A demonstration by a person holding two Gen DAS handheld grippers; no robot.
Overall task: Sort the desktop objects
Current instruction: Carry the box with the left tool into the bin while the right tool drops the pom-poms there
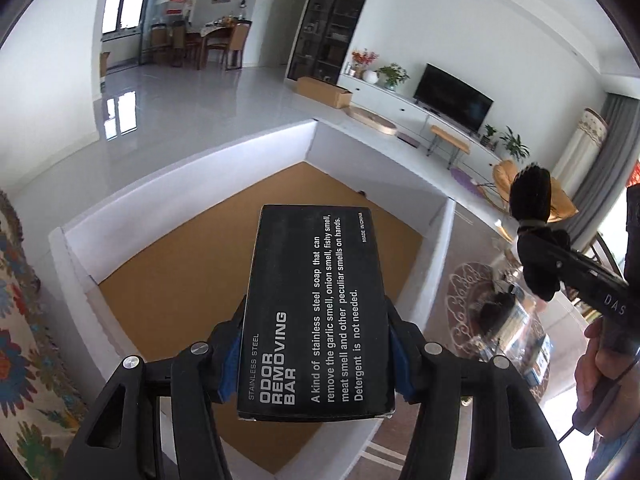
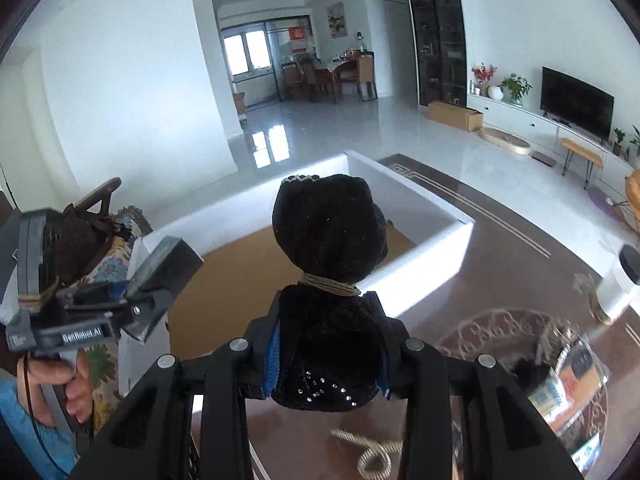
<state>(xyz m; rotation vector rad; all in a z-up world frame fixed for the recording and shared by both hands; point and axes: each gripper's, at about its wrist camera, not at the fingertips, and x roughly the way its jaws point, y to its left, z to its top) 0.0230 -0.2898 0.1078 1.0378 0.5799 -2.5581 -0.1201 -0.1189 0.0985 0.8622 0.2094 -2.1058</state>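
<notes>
My left gripper (image 1: 316,344) is shut on a flat black box (image 1: 316,312) printed "ODOR REMOVING BAR", held above a white-walled tray (image 1: 264,148) with a brown cardboard floor. My right gripper (image 2: 326,356) is shut on a black velvet pouch (image 2: 332,240) tied with a cord at its neck and dotted with small studs; it hangs over the near rim of the same tray (image 2: 436,264). The pouch (image 1: 534,216) and right gripper also show at the right edge of the left wrist view. The left gripper with the box (image 2: 164,268) shows at the left of the right wrist view.
The tray stands on a glossy brown table (image 2: 500,248). A beige cord (image 2: 372,452) lies on the table below the pouch. A round white container (image 2: 624,276) and packaged items (image 2: 576,376) sit at the right. A floral cloth (image 1: 28,340) lies left of the tray.
</notes>
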